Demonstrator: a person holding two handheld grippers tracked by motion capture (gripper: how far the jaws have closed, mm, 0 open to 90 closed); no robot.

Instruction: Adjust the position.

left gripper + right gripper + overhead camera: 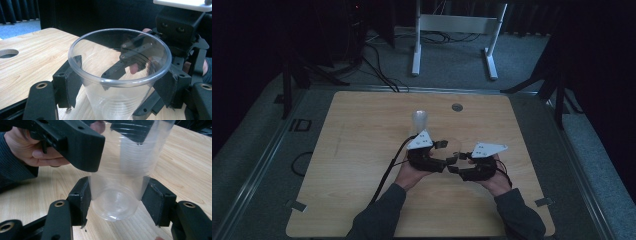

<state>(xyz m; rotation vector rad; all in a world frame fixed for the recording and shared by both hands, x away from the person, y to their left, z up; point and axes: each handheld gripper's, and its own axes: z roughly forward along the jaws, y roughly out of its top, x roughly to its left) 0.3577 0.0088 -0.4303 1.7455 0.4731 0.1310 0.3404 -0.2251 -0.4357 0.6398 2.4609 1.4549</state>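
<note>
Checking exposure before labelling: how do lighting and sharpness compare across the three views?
High view: dim and underexposed, surroundings near black, the clear plastic cup between the grippers barely readable. Left gripper view: bright, cup rim sharp, the other gripper distorted through its wall. Right gripper view: well lit, cup base sharp, upper wall slightly smeared, light wooden table crisp.

Dim high view, dark surroundings, brighter gripper views, slight close-range blur
</note>
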